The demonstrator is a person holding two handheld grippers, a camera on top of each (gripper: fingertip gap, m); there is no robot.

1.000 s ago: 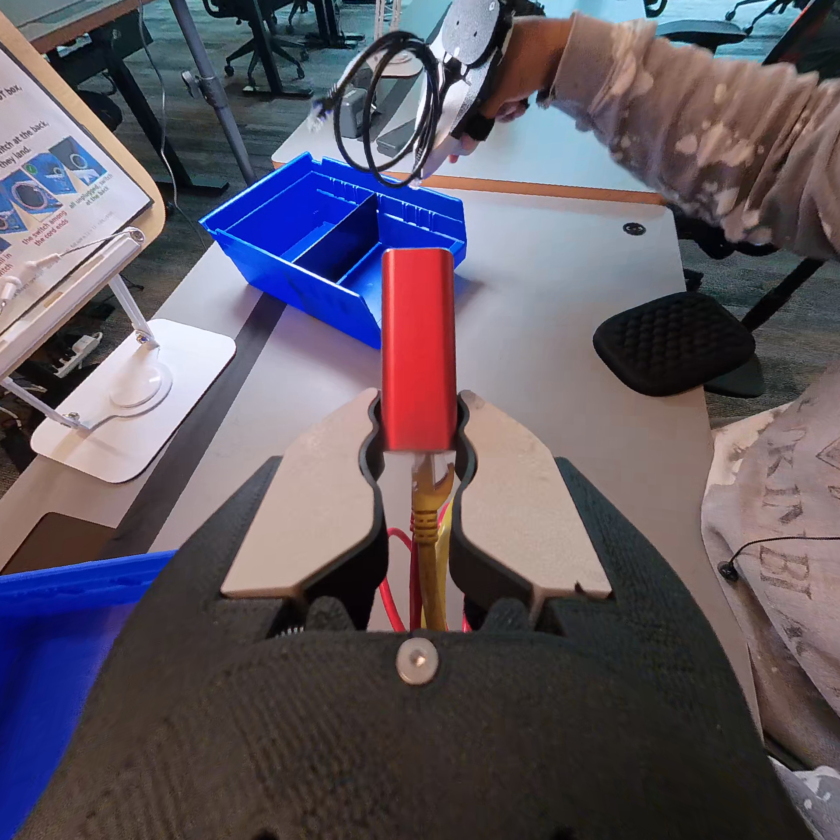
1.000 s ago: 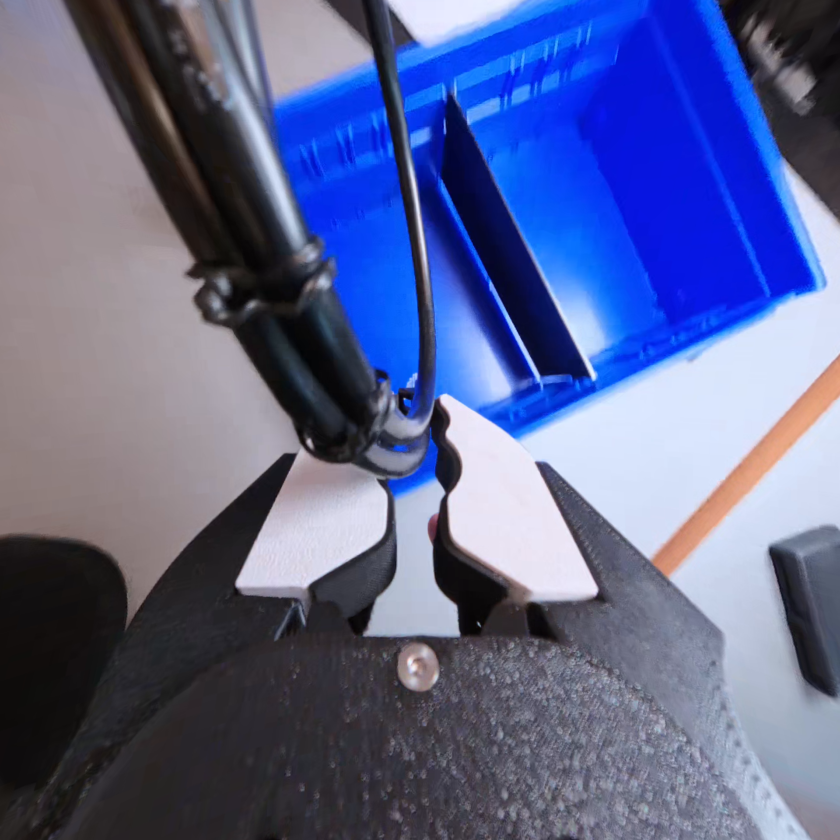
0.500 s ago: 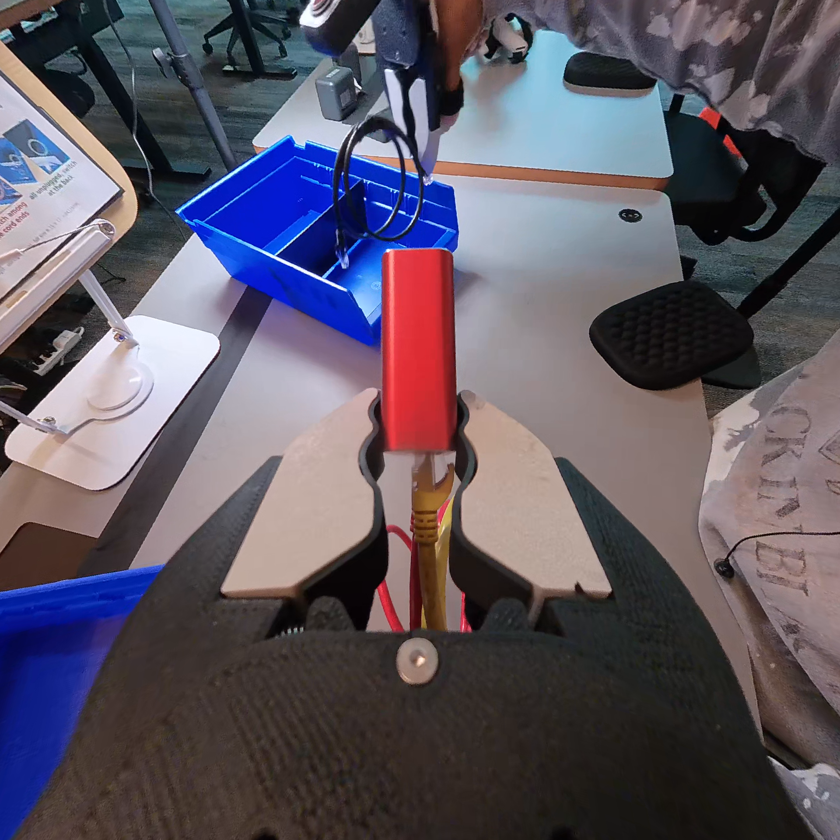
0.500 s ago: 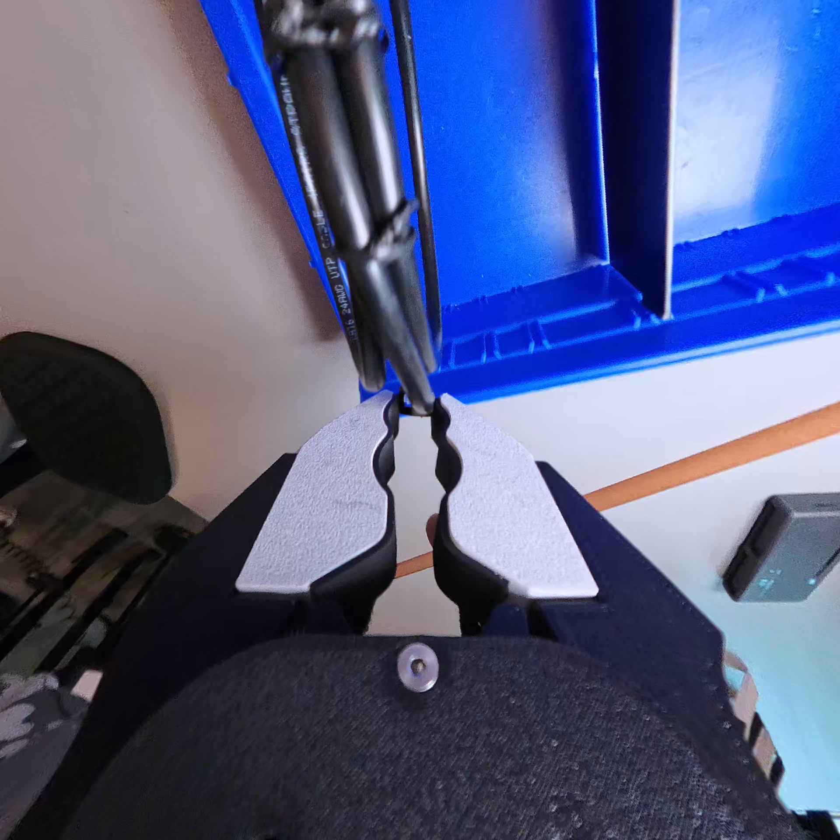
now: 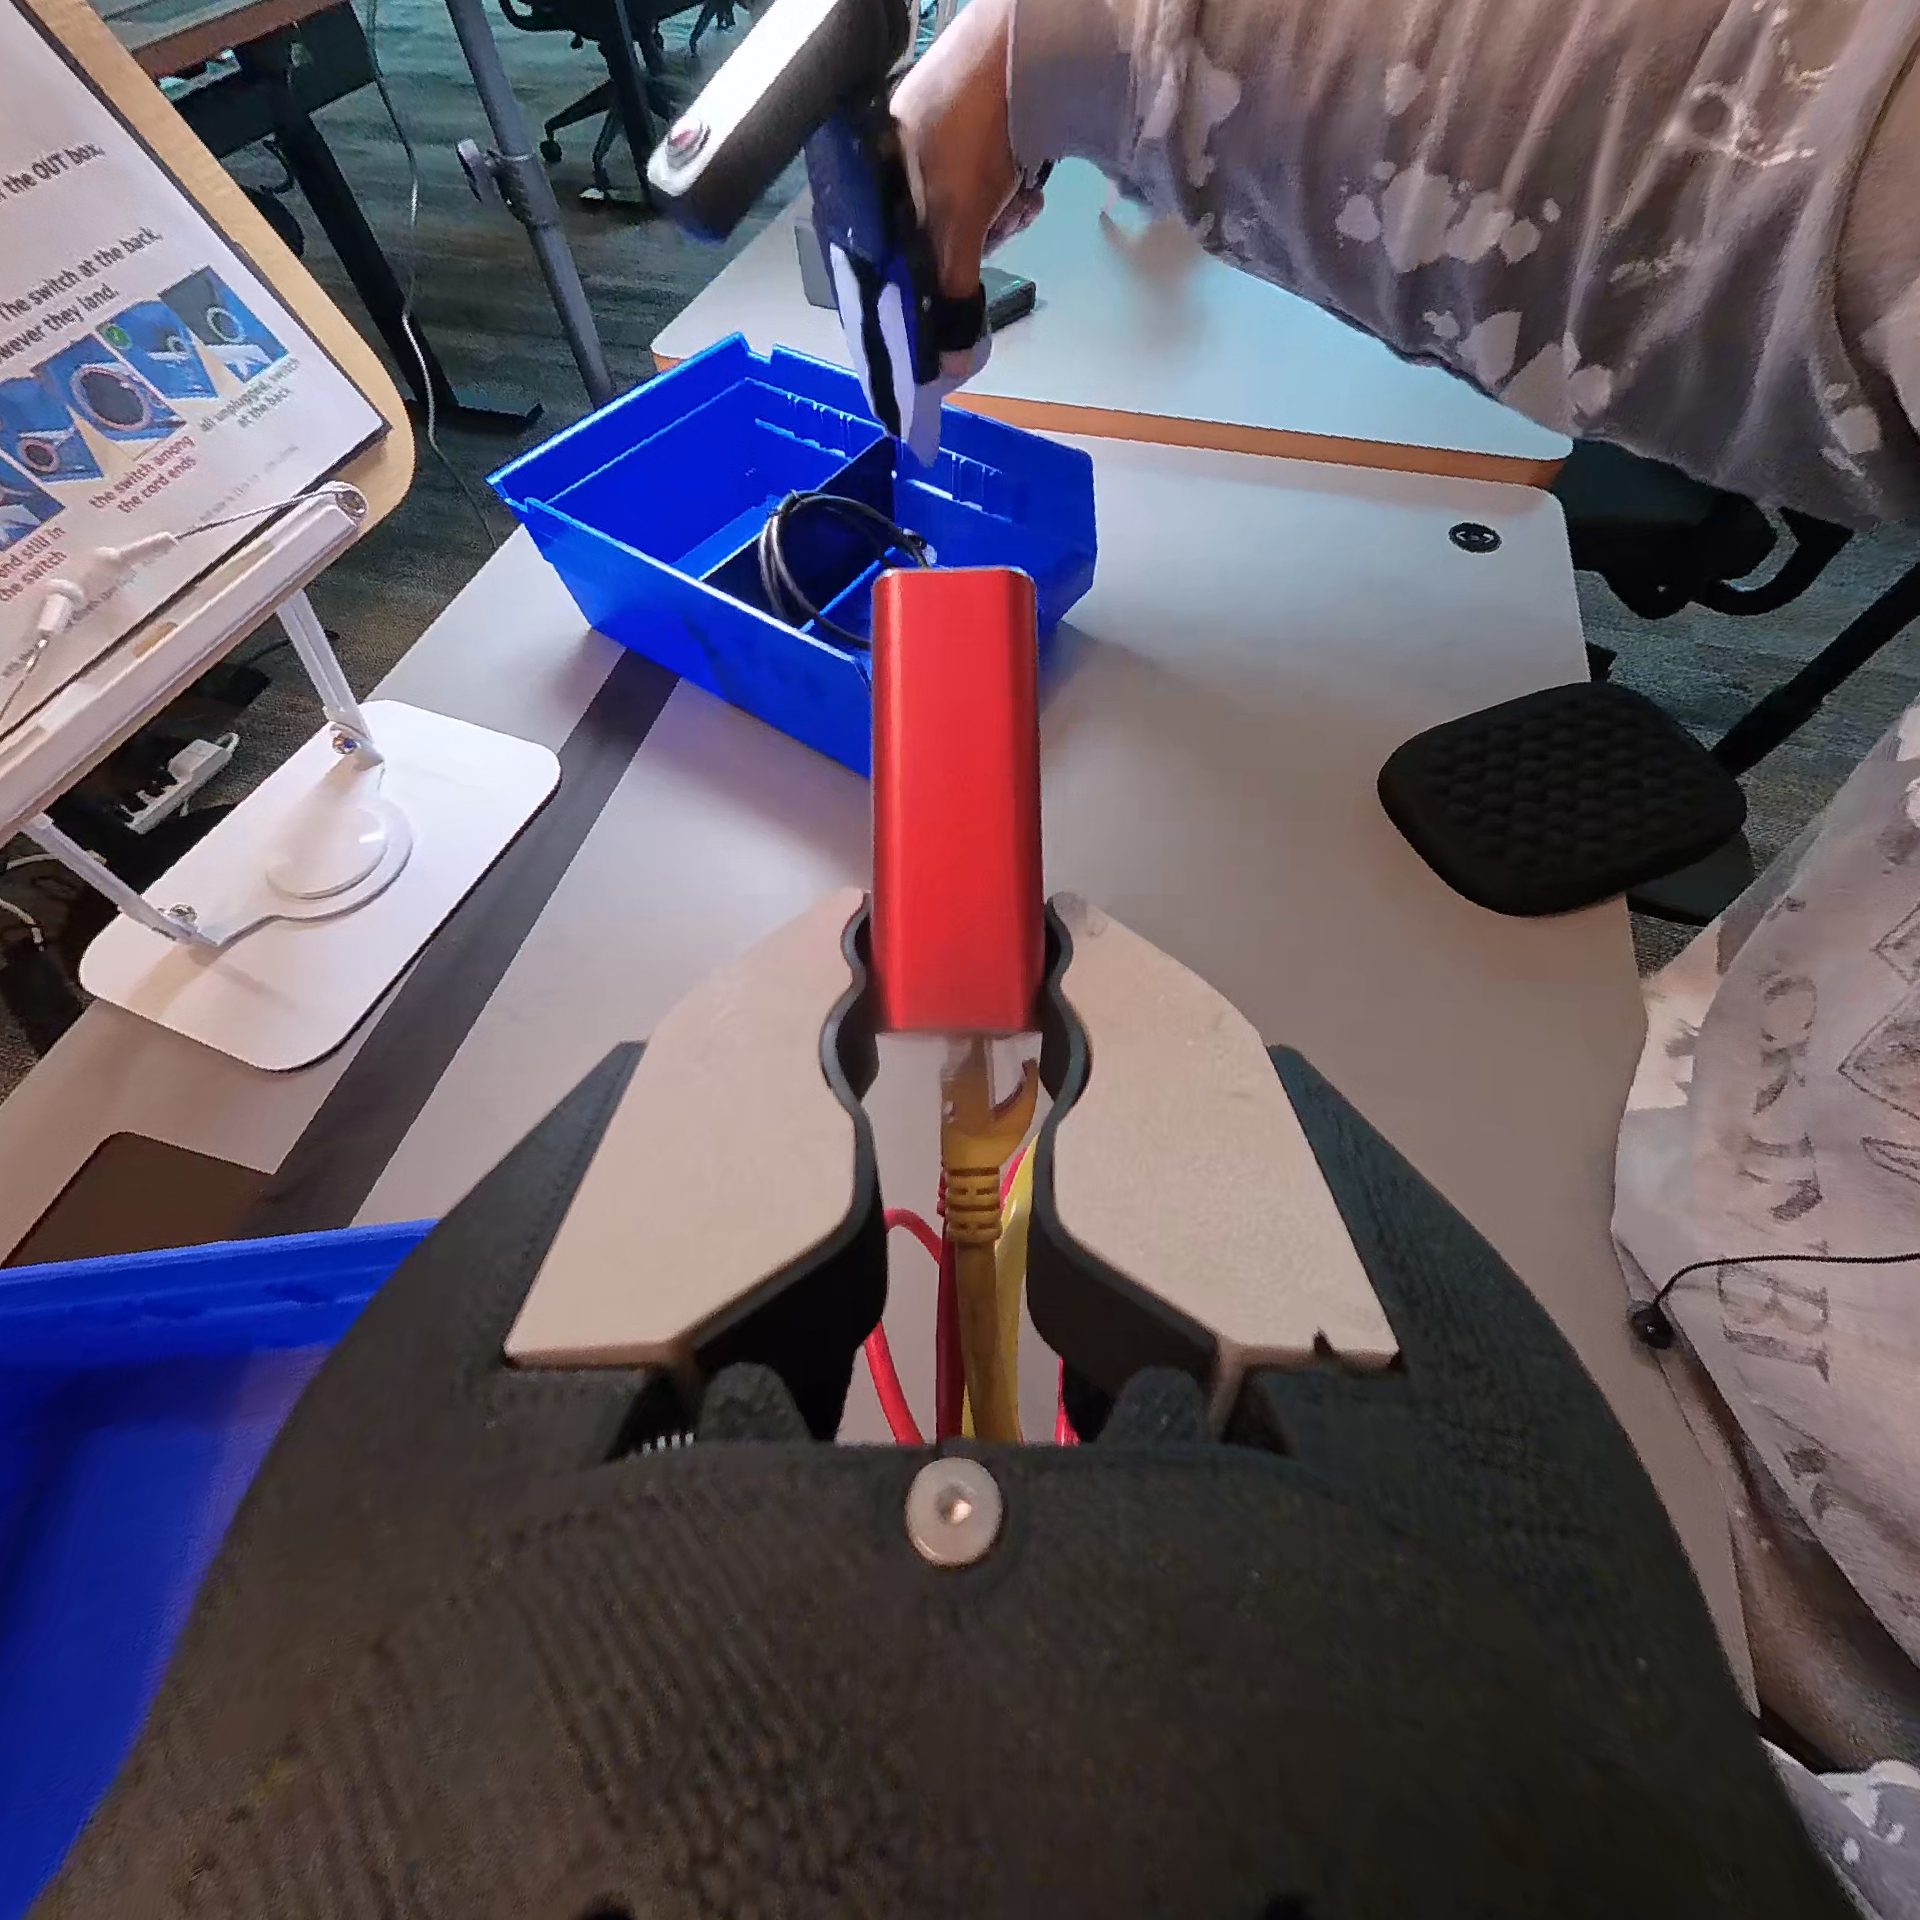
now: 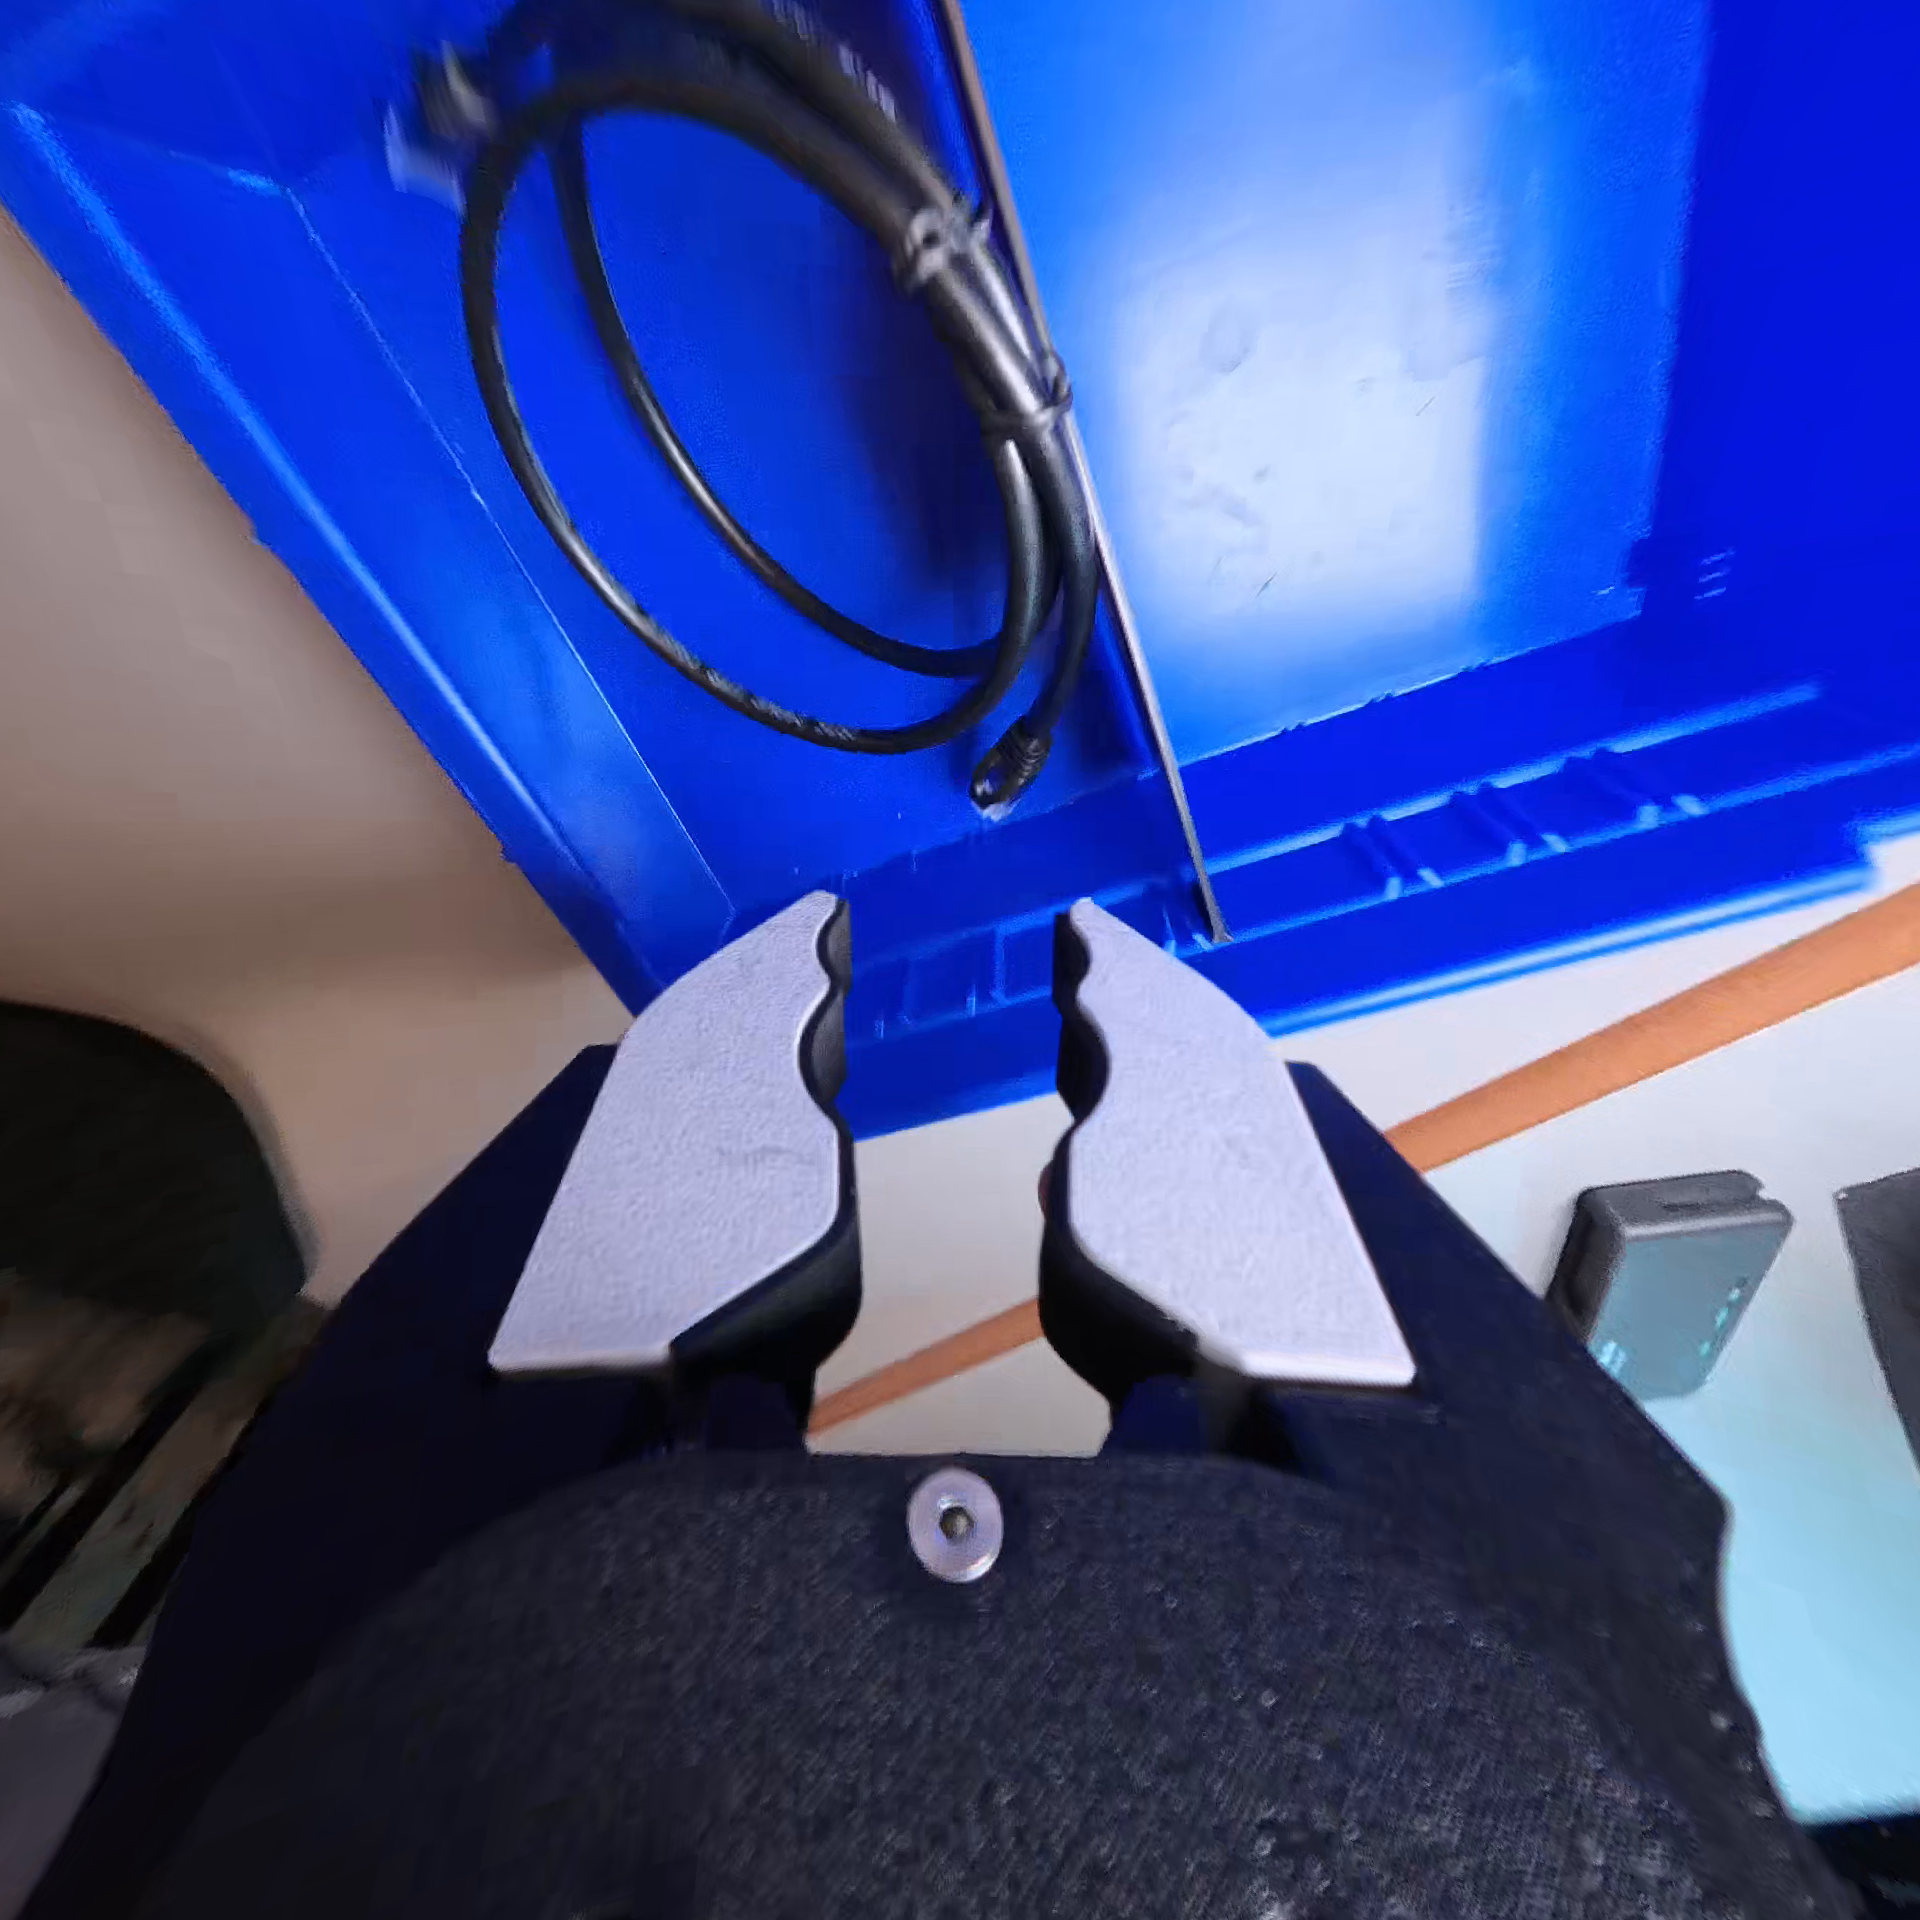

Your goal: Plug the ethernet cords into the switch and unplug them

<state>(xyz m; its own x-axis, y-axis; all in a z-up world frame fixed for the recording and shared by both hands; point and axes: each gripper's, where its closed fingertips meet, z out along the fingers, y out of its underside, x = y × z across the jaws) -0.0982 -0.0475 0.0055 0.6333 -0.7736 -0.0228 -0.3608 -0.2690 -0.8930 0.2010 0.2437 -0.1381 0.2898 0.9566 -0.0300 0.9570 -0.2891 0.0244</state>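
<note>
My left gripper point(image 5: 954, 935) is shut on the red switch point(image 5: 956, 790) and holds it above the grey table. A yellow ethernet cord point(image 5: 977, 1226) is plugged into the switch's near end, with red cords point(image 5: 904, 1340) beside it. My right gripper point(image 6: 951, 914) is open and empty, held above the far blue bin point(image 6: 1455, 831). It also shows in the left wrist view point(image 5: 904, 416). A coiled black ethernet cord point(image 6: 790, 416) lies in the bin's left compartment, and it shows in the left wrist view point(image 5: 810, 540) too.
A second blue bin point(image 5: 156, 1455) is at the near left. A white stand point(image 5: 312, 852) holds an instruction sheet point(image 5: 125, 343) at left. A black armrest pad point(image 5: 1558, 800) is at right. A small grey device point(image 6: 1662, 1278) lies on the adjoining table.
My right gripper opened and let go of the black cord, which dropped into the far blue bin. The left gripper still holds the switch in the same place.
</note>
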